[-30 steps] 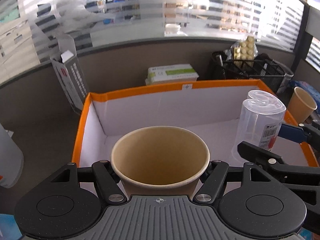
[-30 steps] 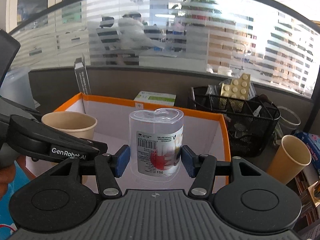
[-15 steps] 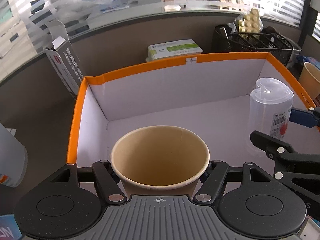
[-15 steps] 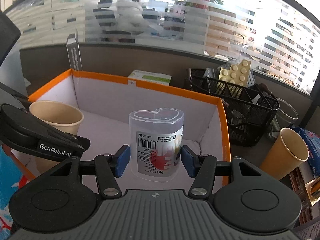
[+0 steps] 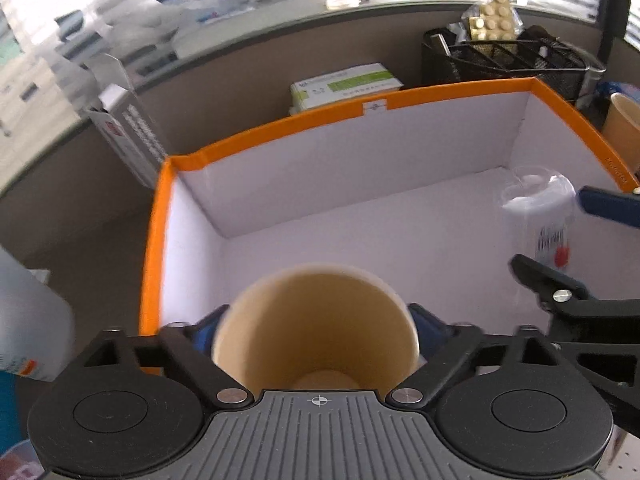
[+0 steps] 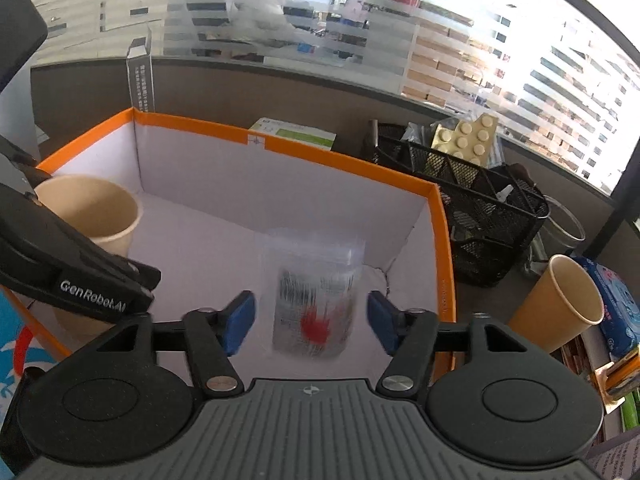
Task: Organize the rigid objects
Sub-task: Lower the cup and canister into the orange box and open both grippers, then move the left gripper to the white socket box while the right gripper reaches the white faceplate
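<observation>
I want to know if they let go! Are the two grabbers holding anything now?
No. The right gripper has just opened off the clear plastic container; the left gripper has just opened around the tan paper cup.

We see a grey-brown partition wall (image 6: 280, 92) topped by striped frosted glass (image 6: 360, 20), bright daylight pouring in from the window (image 6: 560, 80) on the right, over a dark desk (image 5: 80, 240).

Box floor (image 5: 360, 232) lies free between paper cup (image 5: 316, 344) and clear container (image 6: 314, 300).
</observation>
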`<state>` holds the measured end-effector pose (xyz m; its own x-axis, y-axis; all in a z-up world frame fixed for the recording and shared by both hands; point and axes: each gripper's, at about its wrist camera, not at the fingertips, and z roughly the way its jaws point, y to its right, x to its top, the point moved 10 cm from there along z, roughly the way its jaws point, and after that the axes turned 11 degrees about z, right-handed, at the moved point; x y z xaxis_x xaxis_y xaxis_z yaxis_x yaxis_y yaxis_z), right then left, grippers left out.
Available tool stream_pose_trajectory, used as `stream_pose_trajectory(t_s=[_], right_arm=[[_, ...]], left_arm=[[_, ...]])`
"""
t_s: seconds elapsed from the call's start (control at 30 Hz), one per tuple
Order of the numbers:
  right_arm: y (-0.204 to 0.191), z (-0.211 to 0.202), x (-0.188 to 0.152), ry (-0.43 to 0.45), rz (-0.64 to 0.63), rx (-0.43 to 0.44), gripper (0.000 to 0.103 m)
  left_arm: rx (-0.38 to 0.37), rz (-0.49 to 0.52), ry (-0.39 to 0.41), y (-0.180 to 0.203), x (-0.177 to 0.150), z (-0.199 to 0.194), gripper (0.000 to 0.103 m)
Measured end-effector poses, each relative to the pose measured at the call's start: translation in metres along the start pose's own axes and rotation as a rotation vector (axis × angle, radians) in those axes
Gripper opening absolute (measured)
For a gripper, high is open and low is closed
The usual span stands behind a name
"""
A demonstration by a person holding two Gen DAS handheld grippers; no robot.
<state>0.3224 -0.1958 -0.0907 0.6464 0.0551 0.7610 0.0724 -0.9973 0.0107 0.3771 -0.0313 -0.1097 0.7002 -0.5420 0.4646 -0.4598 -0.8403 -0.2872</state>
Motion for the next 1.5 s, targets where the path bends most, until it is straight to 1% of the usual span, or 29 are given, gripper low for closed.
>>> stream_pose_trajectory(t_s=[0.07, 0.2, 0.27, 0.33, 0.4, 0.43, 0.5, 0.57, 0.6, 0.63, 0.73, 0.8, 0.9, 0.97, 1.03, 1.07, 1.1, 1.17, 1.3, 1.37, 1.43, 1.47, 1.5], right_arm=[[0.001, -0.003, 0.000, 0.006, 0.000, -0.004, 0.069], [0.002, -0.014, 0.000, 0.026, -0.001, 0.006, 0.070], [0.002, -0.022, 0.000, 0.041, -0.006, 0.010, 0.073], [0.003, -0.033, 0.003, 0.072, -0.013, 0.011, 0.077], [0.003, -0.050, 0.005, 0.116, -0.017, 0.020, 0.077], [0.004, -0.063, 0.006, 0.147, -0.015, 0.029, 0.077], [0.008, -0.094, 0.001, 0.212, 0.004, 0.050, 0.085], [0.012, -0.125, -0.020, 0.268, 0.021, 0.088, 0.102], [0.013, -0.138, -0.035, 0.289, 0.018, 0.103, 0.103], [0.014, -0.146, -0.051, 0.298, 0.007, 0.112, 0.103], [0.022, -0.153, -0.102, 0.266, -0.040, 0.073, 0.103], [0.028, -0.156, -0.131, 0.236, -0.071, 0.067, 0.103], [0.041, -0.158, -0.163, 0.179, -0.098, 0.078, 0.103], [0.044, -0.156, -0.180, 0.152, -0.107, 0.100, 0.103], [0.046, -0.151, -0.193, 0.115, -0.117, 0.122, 0.103], [0.045, -0.152, -0.198, 0.122, -0.108, 0.142, 0.103], [0.045, -0.150, -0.199, 0.117, -0.093, 0.167, 0.103], [0.042, -0.146, -0.201, 0.090, -0.092, 0.184, 0.103], [0.028, -0.143, -0.205, 0.097, -0.131, 0.216, 0.103], [0.024, -0.141, -0.203, 0.091, -0.120, 0.219, 0.102], [0.026, -0.138, -0.203, 0.060, -0.068, 0.237, 0.098], [0.030, -0.137, -0.202, 0.049, -0.037, 0.238, 0.090], [0.034, -0.137, -0.201, 0.047, -0.008, 0.234, 0.085]], left_arm=[[0.016, 0.013, -0.008, 0.000, -0.001, -0.001, 0.099], [0.028, 0.008, 0.002, -0.004, -0.004, -0.009, 0.100], [0.032, -0.004, 0.025, -0.008, -0.002, -0.018, 0.100], [0.040, -0.014, 0.064, -0.011, 0.000, -0.033, 0.100], [0.051, -0.025, 0.126, -0.015, 0.001, -0.056, 0.100], [0.053, -0.030, 0.174, -0.016, -0.001, -0.071, 0.100], [0.038, -0.028, 0.272, -0.014, -0.011, -0.100, 0.103], [0.003, -0.040, 0.372, -0.009, -0.032, -0.126, 0.103], [-0.018, -0.054, 0.398, -0.005, -0.043, -0.133, 0.103], [-0.060, -0.076, 0.426, 0.001, -0.059, -0.139, 0.103], [-0.177, -0.106, 0.469, 0.024, -0.096, -0.145, 0.103], [-0.254, -0.076, 0.488, 0.048, -0.120, -0.144, 0.103], [-0.307, -0.011, 0.521, 0.078, -0.143, -0.141, 0.103], [-0.322, 0.020, 0.516, 0.093, -0.155, -0.140, 0.103], [-0.334, 0.032, 0.494, 0.105, -0.162, -0.135, 0.103], [-0.340, 0.024, 0.482, 0.110, -0.165, -0.133, 0.103], [-0.352, 0.012, 0.475, 0.113, -0.167, -0.132, 0.103], [-0.373, -0.017, 0.459, 0.118, -0.171, -0.131, 0.103], [-0.351, -0.056, 0.476, 0.127, -0.164, -0.135, 0.103], [-0.355, -0.060, 0.472, 0.136, -0.165, -0.136, 0.103], [-0.356, -0.053, 0.463, 0.146, -0.164, -0.135, 0.103], [-0.344, -0.052, 0.460, 0.150, -0.163, -0.135, 0.103], [-0.334, -0.050, 0.460, 0.152, -0.162, -0.134, 0.103]])
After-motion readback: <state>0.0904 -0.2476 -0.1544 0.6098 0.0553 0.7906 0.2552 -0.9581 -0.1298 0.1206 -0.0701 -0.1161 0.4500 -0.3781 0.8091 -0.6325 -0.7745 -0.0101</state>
